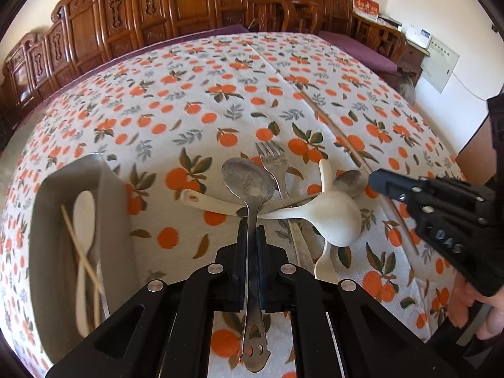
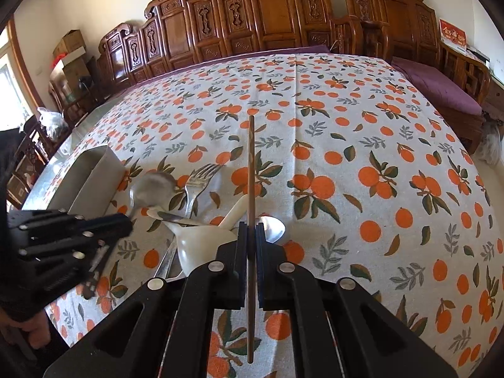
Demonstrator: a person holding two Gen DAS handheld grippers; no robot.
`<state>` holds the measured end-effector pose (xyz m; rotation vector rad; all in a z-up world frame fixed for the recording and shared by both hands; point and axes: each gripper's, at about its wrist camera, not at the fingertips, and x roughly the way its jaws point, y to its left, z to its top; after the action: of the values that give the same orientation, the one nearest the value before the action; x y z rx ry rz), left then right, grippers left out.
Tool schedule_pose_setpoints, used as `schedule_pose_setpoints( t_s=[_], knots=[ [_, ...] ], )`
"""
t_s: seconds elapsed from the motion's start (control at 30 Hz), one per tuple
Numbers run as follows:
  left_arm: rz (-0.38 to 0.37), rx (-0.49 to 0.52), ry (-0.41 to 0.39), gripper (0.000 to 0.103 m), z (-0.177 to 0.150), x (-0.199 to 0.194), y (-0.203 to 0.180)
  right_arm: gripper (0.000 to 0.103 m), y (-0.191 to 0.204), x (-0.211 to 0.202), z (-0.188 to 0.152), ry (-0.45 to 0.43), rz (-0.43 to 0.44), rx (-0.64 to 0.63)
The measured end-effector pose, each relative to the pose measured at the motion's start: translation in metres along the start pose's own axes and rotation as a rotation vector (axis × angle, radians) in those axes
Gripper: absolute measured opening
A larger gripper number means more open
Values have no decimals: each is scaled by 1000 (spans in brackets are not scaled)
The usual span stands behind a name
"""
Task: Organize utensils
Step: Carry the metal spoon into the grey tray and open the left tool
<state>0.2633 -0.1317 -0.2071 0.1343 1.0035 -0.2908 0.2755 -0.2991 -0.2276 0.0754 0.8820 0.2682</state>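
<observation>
Gripping a metal spoon [image 1: 249, 208] by its handle, left gripper [image 1: 251, 236] clenched, bowl pointing away toward the far table edge, long axis along the fingers, raised above the utensil pile [image 1: 302, 201] on the orange-print tablecloth [image 1: 189, 100]. Pinched likewise in the right gripper [image 2: 251, 236]: a brown chopstick [image 2: 251, 189], lengthwise, tip pointing away. Left of the pile, a grey tray [image 1: 47, 220] holding a pale spoon [image 1: 83, 220] and sticks.

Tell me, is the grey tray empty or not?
Not empty. The grey tray already holds a white spoon and thin wooden chopsticks.
</observation>
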Motion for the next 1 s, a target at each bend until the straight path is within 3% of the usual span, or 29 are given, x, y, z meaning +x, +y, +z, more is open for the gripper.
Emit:
schedule_pose_setpoints(
  t_s=[0.6, 1.0],
  knots=[
    [29, -27, -103, 5, -11, -87, 44, 6, 30, -31, -7, -51, 34, -97],
    [71, -75, -120, 5, -14, -95, 82, 6, 62, -45, -7, -85, 102, -135]
  ],
)
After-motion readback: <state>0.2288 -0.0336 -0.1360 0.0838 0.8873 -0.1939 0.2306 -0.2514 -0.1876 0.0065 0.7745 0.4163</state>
